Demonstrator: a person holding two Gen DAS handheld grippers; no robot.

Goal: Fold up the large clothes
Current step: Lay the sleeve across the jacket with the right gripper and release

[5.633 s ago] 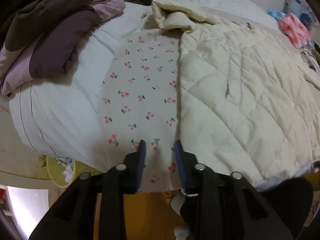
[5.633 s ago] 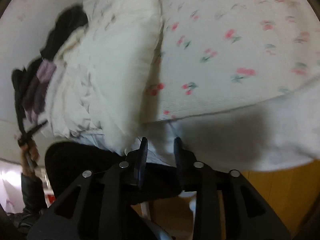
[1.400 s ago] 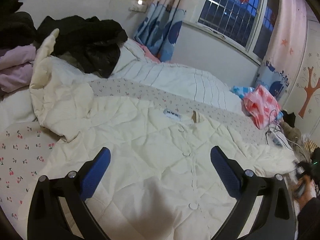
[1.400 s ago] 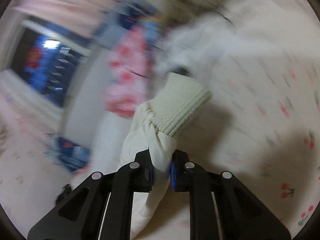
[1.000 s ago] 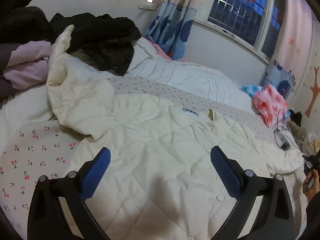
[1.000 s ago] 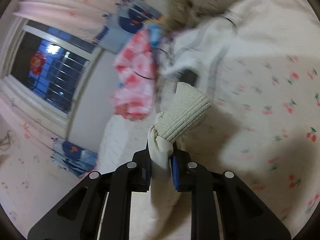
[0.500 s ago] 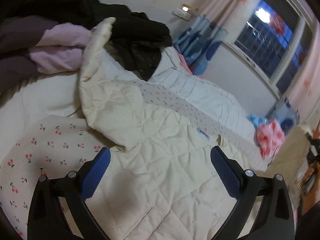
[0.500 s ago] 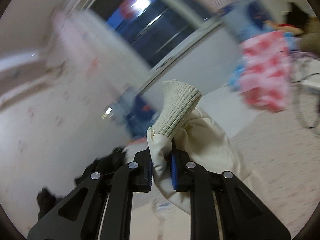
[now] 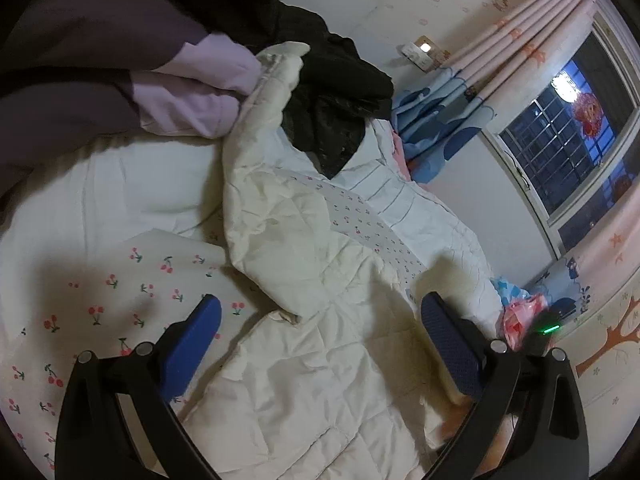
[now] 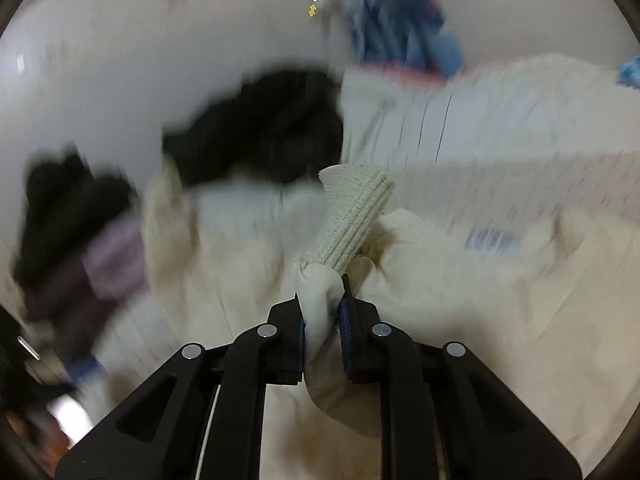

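A cream quilted jacket (image 9: 320, 344) lies spread on the bed, one sleeve (image 9: 260, 128) stretched up toward the clothes pile. My left gripper (image 9: 320, 328) is wide open and empty, hovering over the jacket's body. My right gripper (image 10: 324, 308) is shut on the jacket's other sleeve just below its ribbed knit cuff (image 10: 348, 216), which sticks up above the fingers. That sleeve is held over the jacket body (image 10: 460, 304). The right wrist view is motion-blurred.
A pile of purple and pink clothes (image 9: 120, 80) and a black garment (image 9: 332, 92) lie at the head of the bed. A cherry-print sheet (image 9: 100, 300) covers the bed. A pink bag (image 9: 520, 320), curtains and a window (image 9: 560, 128) are on the right.
My right gripper has swung the held sleeve from the bed's edge across toward the jacket body. My left gripper stayed open and turned left toward the clothes pile.
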